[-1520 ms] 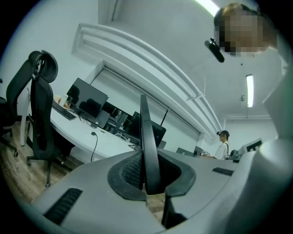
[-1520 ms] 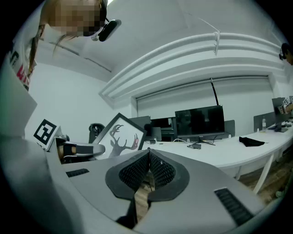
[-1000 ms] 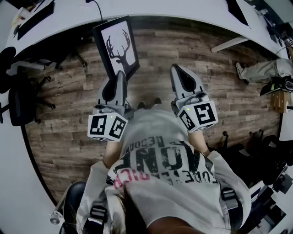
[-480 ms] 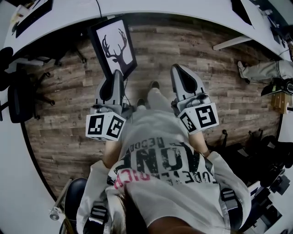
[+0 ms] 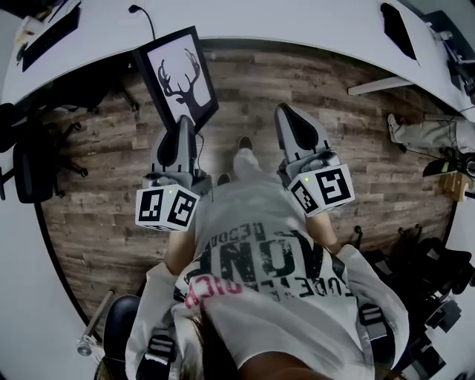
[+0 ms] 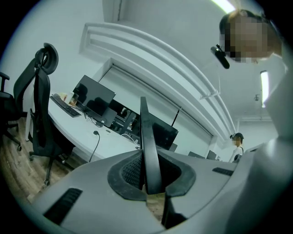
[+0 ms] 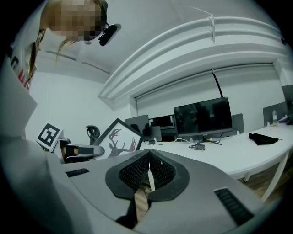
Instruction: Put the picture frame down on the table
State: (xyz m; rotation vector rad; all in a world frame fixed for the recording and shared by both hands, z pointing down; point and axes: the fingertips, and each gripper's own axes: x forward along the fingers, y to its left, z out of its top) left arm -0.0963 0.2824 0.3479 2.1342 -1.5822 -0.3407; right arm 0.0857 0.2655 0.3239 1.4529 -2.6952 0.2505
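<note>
The picture frame [image 5: 178, 80], black-edged with a dark deer head on white, is held upright above the wooden floor, its top near the rim of the curved white table [image 5: 282, 18]. My left gripper [image 5: 185, 128] is shut on the frame's lower edge. In the left gripper view the frame [image 6: 147, 137] stands edge-on between the pads of that gripper [image 6: 151, 180]. My right gripper [image 5: 288, 117] hangs beside it to the right, shut and empty. From the right gripper [image 7: 149, 172], the frame [image 7: 120, 137] shows at the left.
Black office chairs [image 5: 30, 159] stand at the left by the table. A cable with a small plug [image 5: 137, 11] and a dark object [image 5: 397, 22] lie on the table. Monitors [image 7: 203, 116] stand on it. Another person's leg [image 5: 427, 115] shows at the right.
Both grippers and the frame have moved forward toward the table. The frame's top now reaches the table's edge, and the person's foot has stepped ahead.
</note>
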